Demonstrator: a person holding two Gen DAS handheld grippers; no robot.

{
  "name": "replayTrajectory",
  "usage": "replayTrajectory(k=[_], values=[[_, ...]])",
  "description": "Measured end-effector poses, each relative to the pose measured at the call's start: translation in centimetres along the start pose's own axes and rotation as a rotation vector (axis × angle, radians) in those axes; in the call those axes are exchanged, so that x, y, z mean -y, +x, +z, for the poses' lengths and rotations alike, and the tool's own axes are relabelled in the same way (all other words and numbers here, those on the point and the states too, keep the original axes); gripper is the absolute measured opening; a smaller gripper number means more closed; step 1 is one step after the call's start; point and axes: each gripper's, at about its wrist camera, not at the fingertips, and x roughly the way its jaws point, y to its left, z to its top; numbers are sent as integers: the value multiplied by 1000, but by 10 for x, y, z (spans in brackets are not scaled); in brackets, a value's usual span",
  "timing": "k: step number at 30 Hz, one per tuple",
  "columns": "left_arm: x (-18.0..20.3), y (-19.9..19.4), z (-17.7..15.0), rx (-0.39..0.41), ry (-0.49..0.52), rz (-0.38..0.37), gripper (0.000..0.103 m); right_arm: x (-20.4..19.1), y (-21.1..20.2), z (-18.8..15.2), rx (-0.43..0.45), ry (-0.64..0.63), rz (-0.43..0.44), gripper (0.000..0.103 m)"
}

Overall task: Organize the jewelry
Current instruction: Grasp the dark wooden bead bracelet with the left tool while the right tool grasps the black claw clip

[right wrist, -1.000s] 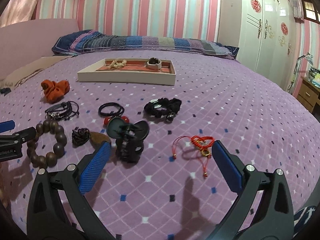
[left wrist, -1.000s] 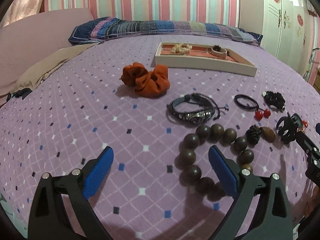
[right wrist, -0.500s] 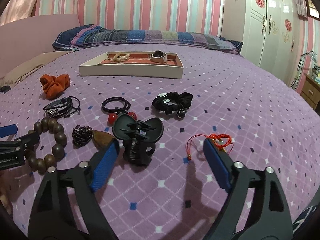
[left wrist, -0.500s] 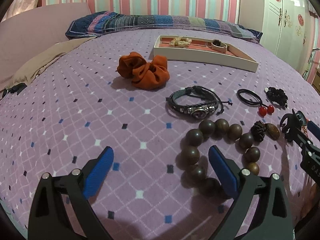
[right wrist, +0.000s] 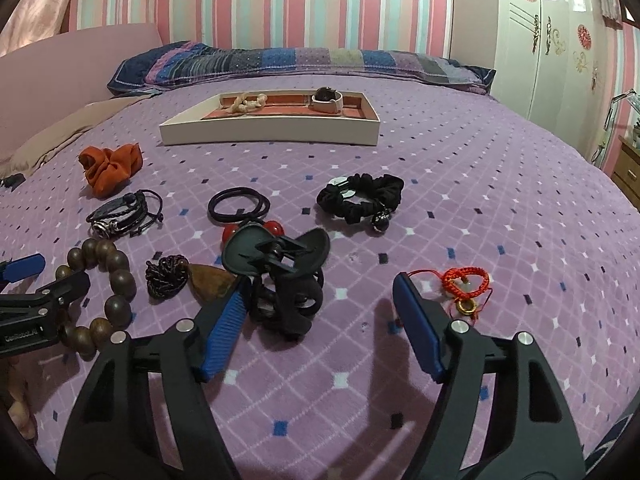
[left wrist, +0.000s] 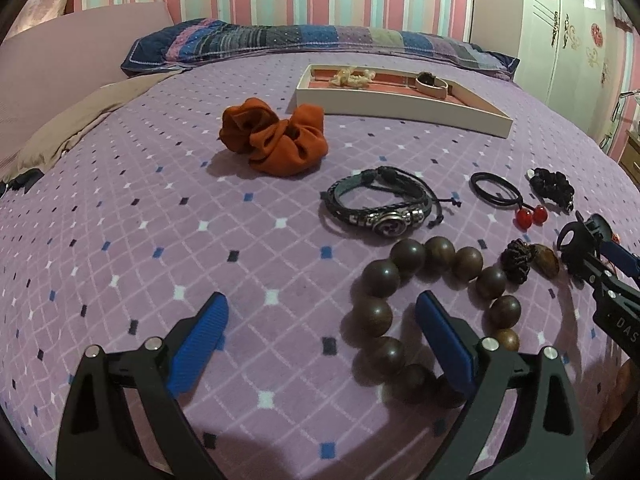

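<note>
Since a second ago the right gripper has edged toward the black claw hair clip and its jaws have just been closing; the clip now sits between them, close against the left blue pad, while the right pad stands clear of it, so nothing is gripped yet. The left gripper hovers with its jaws wide and nothing held, its right pad over the wooden bead bracelet on the purple bedspread. Beside the clip lie a red cord charm to the right, a brown pendant with a dark knotted cord to the left, and beyond it a black hair tie with red beads and a black scrunchie. A black leather bracelet and an orange scrunchie lie further left. Well beyond them the white tray holds a pale beaded piece and a watch in its red-lined compartments.
</note>
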Motion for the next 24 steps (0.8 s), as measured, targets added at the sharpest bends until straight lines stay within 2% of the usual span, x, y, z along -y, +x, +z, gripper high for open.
replayTrajectory(k=[7,11,14,22,24], values=[[8,-1,-1,10,38,-8,76,-2,1,0,-4,-13,42,52],[9,-2,-1,13,47,-25,58,-2,1,0,-11,-10,71,45],[10,-2,-1,13,48,-36,49,-2,1,0,-15,-11,92,37],[11,-4,0,15,48,-62,33,1,-1,1,-12,7,121,37],[12,-5,0,14,50,-76,24,2,-3,1,-8,7,123,37]])
